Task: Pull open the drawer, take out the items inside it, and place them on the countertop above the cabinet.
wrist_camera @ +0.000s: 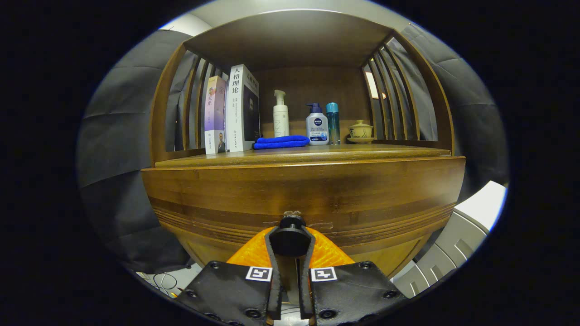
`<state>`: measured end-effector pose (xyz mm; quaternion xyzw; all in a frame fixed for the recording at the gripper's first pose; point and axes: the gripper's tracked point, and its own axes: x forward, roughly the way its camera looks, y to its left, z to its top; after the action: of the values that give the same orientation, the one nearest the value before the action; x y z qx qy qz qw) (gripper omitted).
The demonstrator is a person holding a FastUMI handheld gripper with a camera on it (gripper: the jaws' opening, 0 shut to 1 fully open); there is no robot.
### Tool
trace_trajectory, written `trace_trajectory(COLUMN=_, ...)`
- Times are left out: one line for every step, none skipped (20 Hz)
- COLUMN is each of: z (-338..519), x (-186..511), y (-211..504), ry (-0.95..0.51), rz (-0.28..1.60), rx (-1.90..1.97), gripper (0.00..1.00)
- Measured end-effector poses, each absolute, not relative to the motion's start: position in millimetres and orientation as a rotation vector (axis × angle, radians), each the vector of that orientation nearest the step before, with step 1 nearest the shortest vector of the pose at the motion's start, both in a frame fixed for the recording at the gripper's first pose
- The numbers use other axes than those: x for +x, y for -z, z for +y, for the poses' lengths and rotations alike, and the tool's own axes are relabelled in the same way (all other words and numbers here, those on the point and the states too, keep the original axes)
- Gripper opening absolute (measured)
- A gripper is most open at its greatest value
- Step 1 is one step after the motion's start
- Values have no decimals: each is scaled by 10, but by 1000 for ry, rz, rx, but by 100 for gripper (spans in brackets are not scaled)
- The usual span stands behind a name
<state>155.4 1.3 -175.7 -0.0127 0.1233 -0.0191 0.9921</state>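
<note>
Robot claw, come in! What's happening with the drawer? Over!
Claw shut on drawer knob. Drawer looks closed, nothing out yet. Nothing blocking the pull.

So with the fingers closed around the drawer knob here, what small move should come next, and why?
Probably a straight pull back toward the camera. The gripper has both fingers pressed on the sides of the black knob, and the drawer front looks flush with the cabinet, so the drawer seems not yet opened. The countertop above already holds books and bottles.
</note>
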Motion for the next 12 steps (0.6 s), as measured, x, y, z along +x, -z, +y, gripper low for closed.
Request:
trace_trajectory(z=13, x=1511, y=1743, ry=36, rz=246, rx=-31, gripper=17)
trace_trajectory(z=12, x=1452, y=1749, ry=34, rz=247, rx=-34, gripper=17)
trace_trajectory(z=13, x=1387, y=1742, ry=30, rz=247, rx=-37, gripper=17)
trace_trajectory(z=14, x=1314, y=1741, ry=27, rz=245, rx=-43, gripper=17)
trace_trajectory(z=10, x=1234, y=1740, ry=23, rz=243, rx=-54, gripper=17)
trace_trajectory(z=10, x=1174, y=1727, ry=19, rz=238, rx=-61, gripper=17)
trace_trajectory(z=17, x=1123, y=1722, ry=14, rz=236, rx=-65, gripper=17)
trace_trajectory(z=23, x=1056, y=1732, ry=9, rz=238, rx=-66, gripper=17)
trace_trajectory(z=29, x=1005, y=1722, ry=6, rz=241, rx=-66, gripper=17)
trace_trajectory(z=33, x=941, y=1722, ry=4, rz=241, rx=-68, gripper=17)
trace_trajectory(z=38, x=888, y=1726, ry=1, rz=244, rx=-68, gripper=17)
trace_trajectory(z=43, x=851, y=1721, ry=-2, rz=245, rx=-65, gripper=17)
